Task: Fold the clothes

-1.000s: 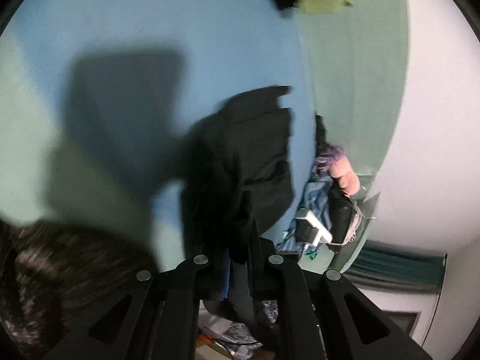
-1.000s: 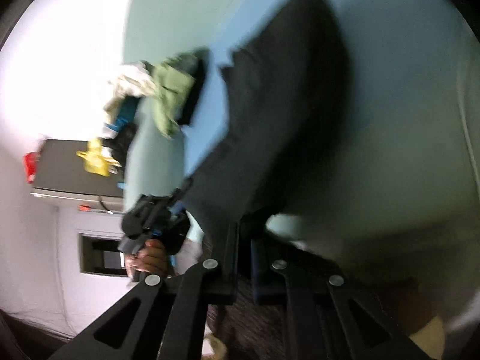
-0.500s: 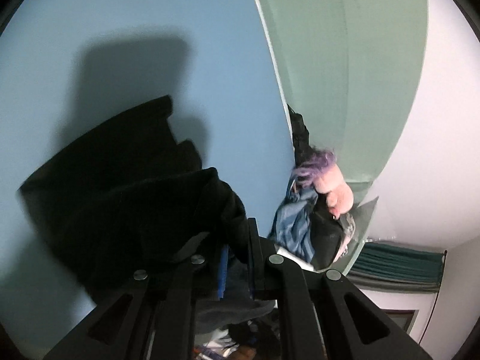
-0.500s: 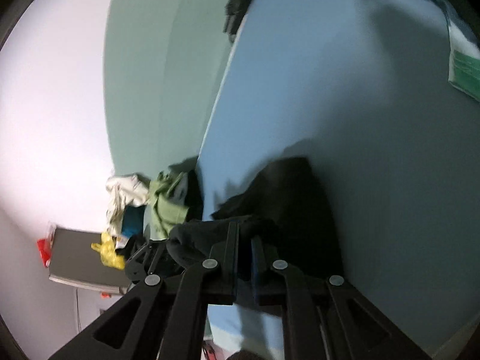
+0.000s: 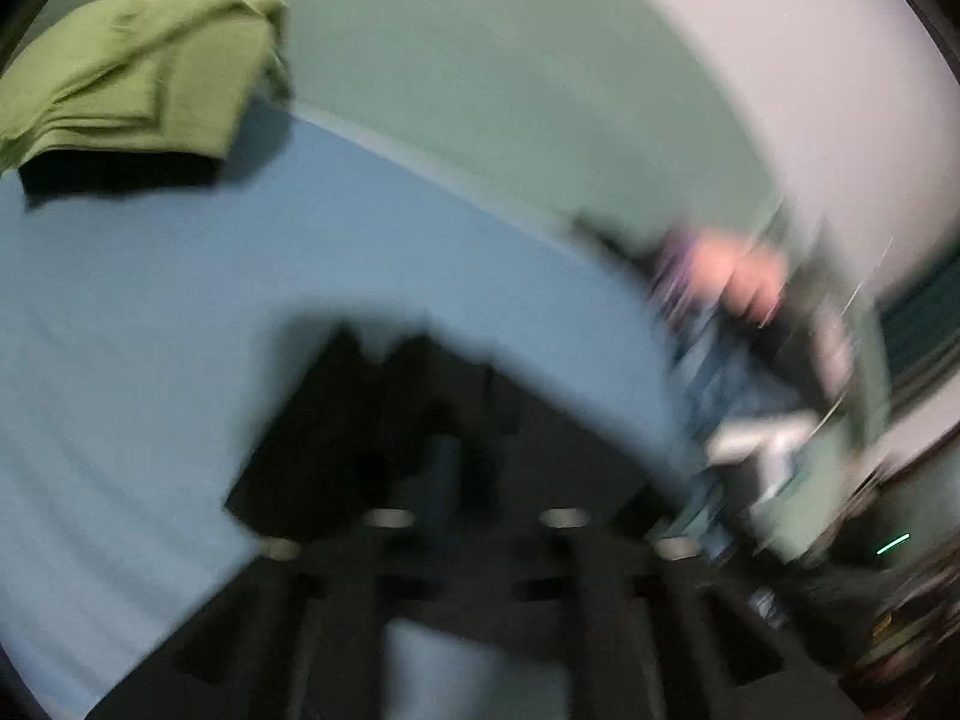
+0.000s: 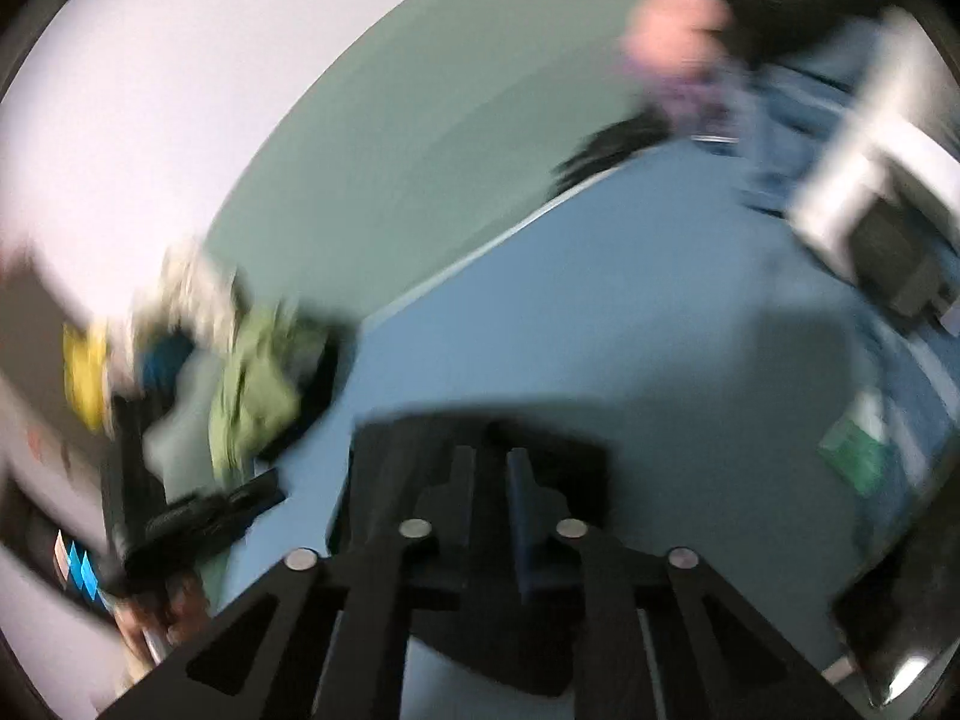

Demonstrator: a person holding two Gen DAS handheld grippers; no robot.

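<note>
Both the left gripper (image 5: pixel 474 462) and the right gripper (image 6: pixel 489 480) are clenched on the black garment (image 6: pixel 540 450), which hangs straight ahead of each over the blue bed sheet (image 5: pixel 150 312), its long axis apparently spanning between them, neither hand nearer.

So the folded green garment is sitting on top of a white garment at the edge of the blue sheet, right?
Not quite. The green garment sits on a black garment, not a white one; the left wrist view shows the dark layer under it. The rest holds: the pile is at the edge of the blue sheet.
</note>
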